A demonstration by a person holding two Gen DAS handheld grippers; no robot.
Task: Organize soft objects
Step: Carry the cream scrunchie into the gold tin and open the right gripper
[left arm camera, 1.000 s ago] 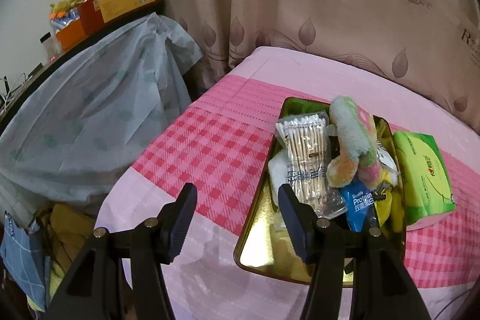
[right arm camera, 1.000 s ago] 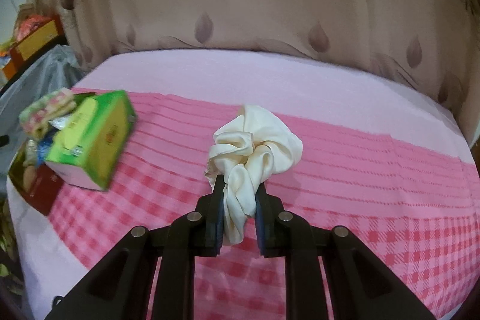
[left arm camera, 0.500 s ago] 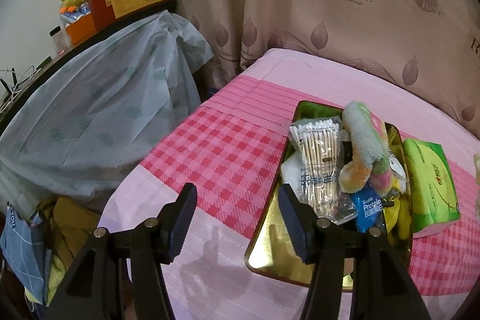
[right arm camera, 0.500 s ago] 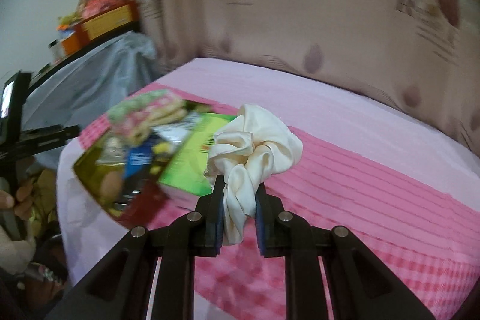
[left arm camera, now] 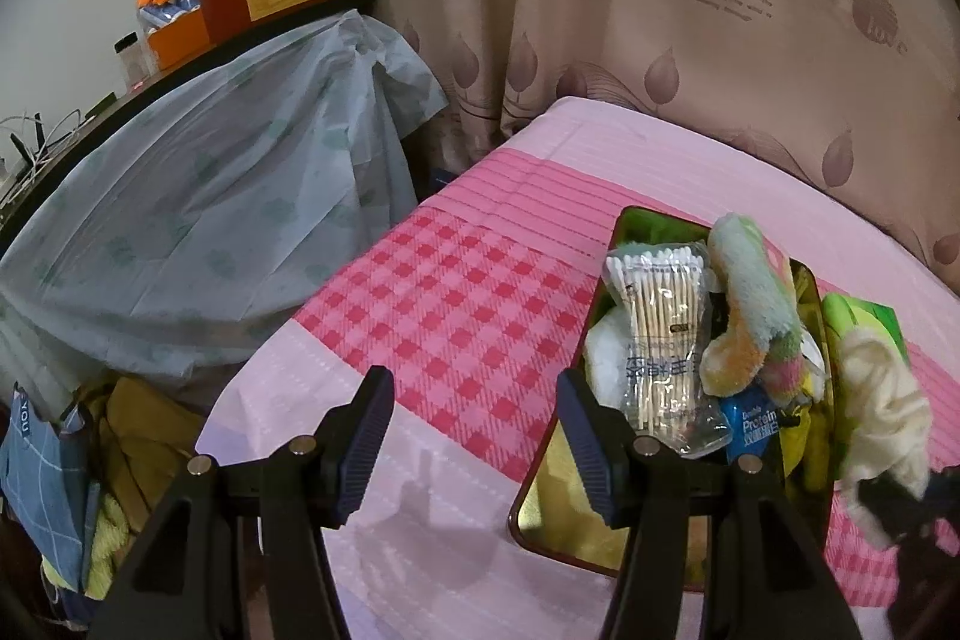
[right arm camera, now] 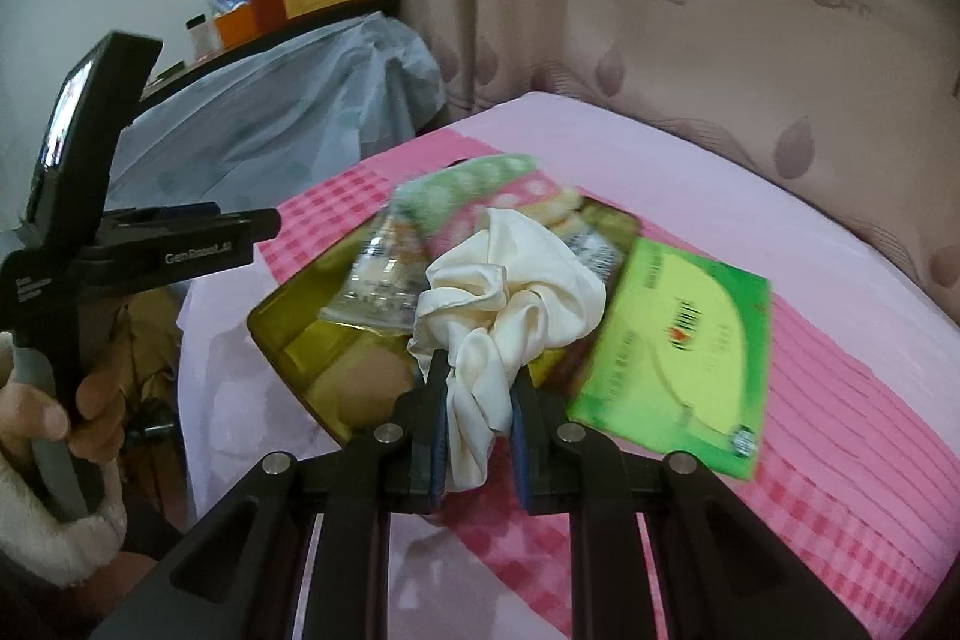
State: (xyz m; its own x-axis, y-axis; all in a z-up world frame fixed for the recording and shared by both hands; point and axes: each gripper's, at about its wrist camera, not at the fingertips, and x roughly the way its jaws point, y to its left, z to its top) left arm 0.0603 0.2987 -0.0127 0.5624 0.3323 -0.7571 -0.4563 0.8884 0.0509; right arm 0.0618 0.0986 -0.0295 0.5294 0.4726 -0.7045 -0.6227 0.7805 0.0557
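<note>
The right gripper point(right arm camera: 477, 421) is clenched on a cream satin scrunchie point(right arm camera: 510, 307), glossy and bunched in soft folds, held in the air just above the gold metal tray point(left arm camera: 555, 505) that lies on the pink checked bedspread point(left arm camera: 456, 316). The tray, a shallow rectangle with rounded corners and a mirror-like floor, is crowded with a clear crinkly pack of cotton swabs point(left arm camera: 657, 334), a fuzzy pastel plush point(left arm camera: 753, 316) and a blue protein sachet point(left arm camera: 753, 424), and a green tissue pack point(right arm camera: 684, 352) lies touching its right side. The left gripper point(left arm camera: 474, 445) hangs released with nothing between its ribbed pads, at the tray's near left corner, gripped by a hand point(right arm camera: 66, 415).
</note>
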